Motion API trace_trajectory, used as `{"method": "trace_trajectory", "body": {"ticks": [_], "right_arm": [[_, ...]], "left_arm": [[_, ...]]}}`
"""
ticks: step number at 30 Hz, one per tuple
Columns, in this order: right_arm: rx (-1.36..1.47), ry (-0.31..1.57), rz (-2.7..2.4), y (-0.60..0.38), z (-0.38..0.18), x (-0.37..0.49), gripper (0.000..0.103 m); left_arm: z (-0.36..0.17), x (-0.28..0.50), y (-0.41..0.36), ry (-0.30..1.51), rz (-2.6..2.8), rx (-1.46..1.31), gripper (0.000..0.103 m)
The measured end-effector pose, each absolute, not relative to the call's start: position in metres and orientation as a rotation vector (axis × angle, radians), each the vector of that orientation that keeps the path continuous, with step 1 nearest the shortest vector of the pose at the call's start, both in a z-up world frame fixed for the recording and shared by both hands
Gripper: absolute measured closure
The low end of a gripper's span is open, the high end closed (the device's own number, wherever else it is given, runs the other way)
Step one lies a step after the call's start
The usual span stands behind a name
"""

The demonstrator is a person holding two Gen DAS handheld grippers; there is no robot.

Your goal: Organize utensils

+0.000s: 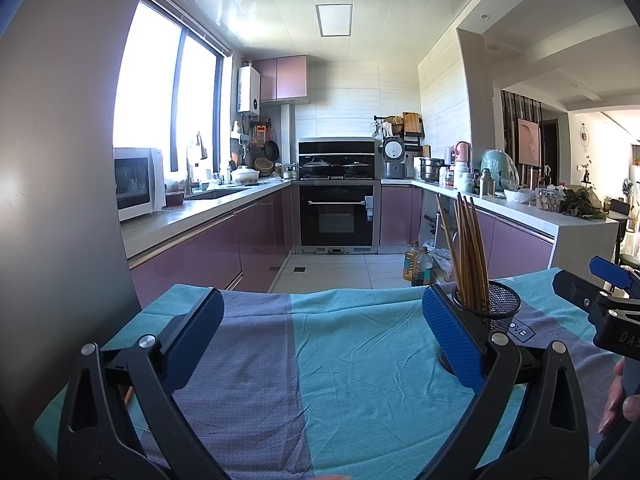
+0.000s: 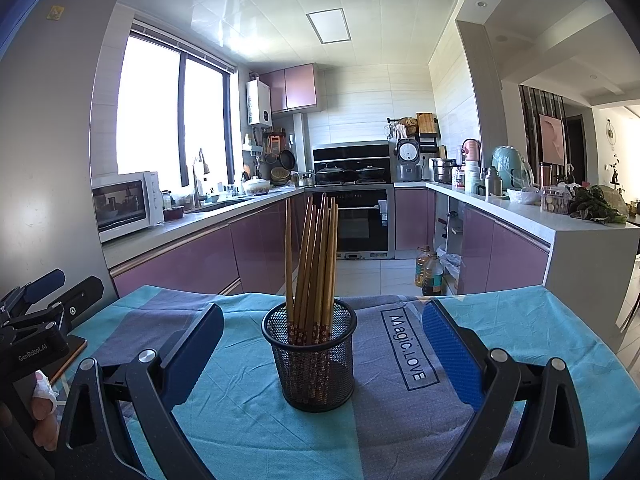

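Left gripper (image 1: 322, 340): both blue-padded fingers spread wide apart, nothing between them, only bare cloth (image 1: 352, 360) below. Its right finger pad (image 1: 454, 340) stands just in front of the mesh holder (image 1: 494, 312), overlapping the holder's left side in the left wrist view; cannot tell whether pad and mesh touch. Right gripper (image 2: 322, 354): fingers likewise spread wide, holding nothing. The holder sits upright on the cloth between the 2 pads in the right wrist view, slightly left of centre, clear of both pads. Chopsticks (image 2: 314, 256): a bundle of brown wooden sticks standing in the holder, patterned ends down, plain tips up, fanned a little, with 1 stick leaning apart on the left side of the bundle; exact count not readable. Cloth is teal with grey-purple bands, wrinkled, with a boxed "Magic LOVE" print (image 2: 408, 348) just right of the holder. In the left wrist view the right gripper shows at the far right edge, with fingers (image 1: 618, 400) of the person's hand wrapped on its handle. In the right wrist view the left gripper body shows at the left edge, with a bandaged finger (image 2: 42, 390) on its grip. Far background: oven (image 2: 360, 220), microwave (image 2: 124, 204) on the left counter.
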State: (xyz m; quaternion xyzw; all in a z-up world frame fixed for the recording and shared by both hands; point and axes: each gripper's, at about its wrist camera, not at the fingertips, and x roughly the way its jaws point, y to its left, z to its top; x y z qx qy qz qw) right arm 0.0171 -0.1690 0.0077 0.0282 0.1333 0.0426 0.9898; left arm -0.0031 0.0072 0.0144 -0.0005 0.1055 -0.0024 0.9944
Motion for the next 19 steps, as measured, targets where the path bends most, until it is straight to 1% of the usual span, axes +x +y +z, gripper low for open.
{"method": "trace_trajectory", "body": {"ticks": [12, 18, 19], "right_arm": [[0.04, 0.284, 0.072, -0.175, 0.007, 0.021, 0.007], [0.02, 0.458, -0.052, -0.226, -0.017, 0.055, 0.007], [0.015, 0.517, -0.095, -0.242, -0.026, 0.067, 0.007]], "left_arm": [[0.006, 0.002, 0.007, 0.227, -0.022, 0.025, 0.005], [-0.012, 0.034, 0.025, 0.378, 0.0, 0.004, 0.005], [-0.017, 0.042, 0.031, 0.411, 0.003, 0.001, 0.005]]}}
